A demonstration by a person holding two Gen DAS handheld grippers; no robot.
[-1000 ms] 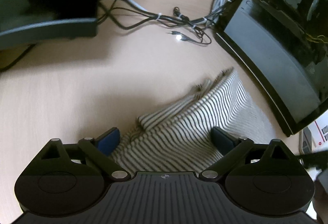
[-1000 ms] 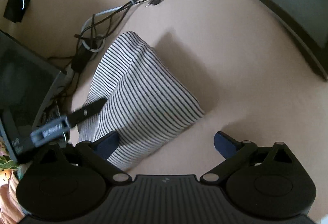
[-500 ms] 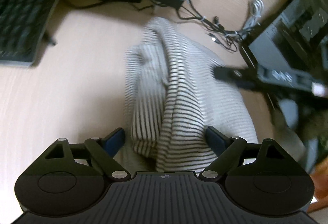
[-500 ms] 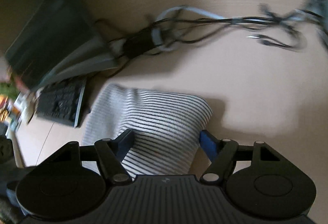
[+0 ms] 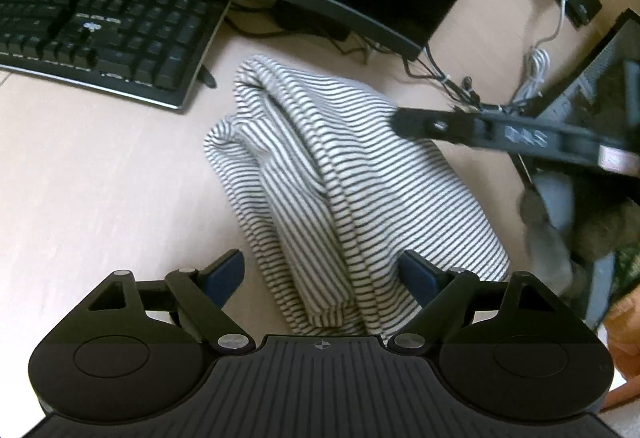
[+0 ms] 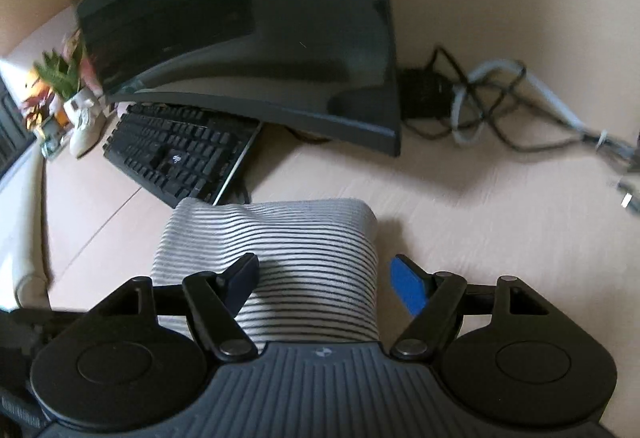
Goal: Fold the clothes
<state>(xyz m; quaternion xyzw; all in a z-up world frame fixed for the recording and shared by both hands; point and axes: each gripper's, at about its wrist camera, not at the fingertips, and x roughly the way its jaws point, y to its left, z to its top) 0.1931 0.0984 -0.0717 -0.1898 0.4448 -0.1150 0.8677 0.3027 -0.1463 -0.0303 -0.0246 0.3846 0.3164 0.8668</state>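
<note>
Striped garment (image 5: 340, 173) bunched on the counter (image 5: 100, 189), lying between keyboard (image 5: 100, 33) and cable tangle (image 6: 480, 105), in front of the monitor (image 6: 256, 37). Left tool (image 5: 322, 274) jaws wide, cloth between them, pads not pressing. Right tool (image 6: 324, 282) wide too, straddling the fold, no clear grip. Potted plant (image 6: 60, 85) at far left of the keyboard.

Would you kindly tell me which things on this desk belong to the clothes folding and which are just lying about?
Belonging to the job:
- black-and-white striped knit garment, bunched on the desk
- left gripper, open astride it
- right gripper, over its edge

Just lying about:
- black computer keyboard
- dark curved monitor
- tangle of grey and black cables
- small potted plant
</note>
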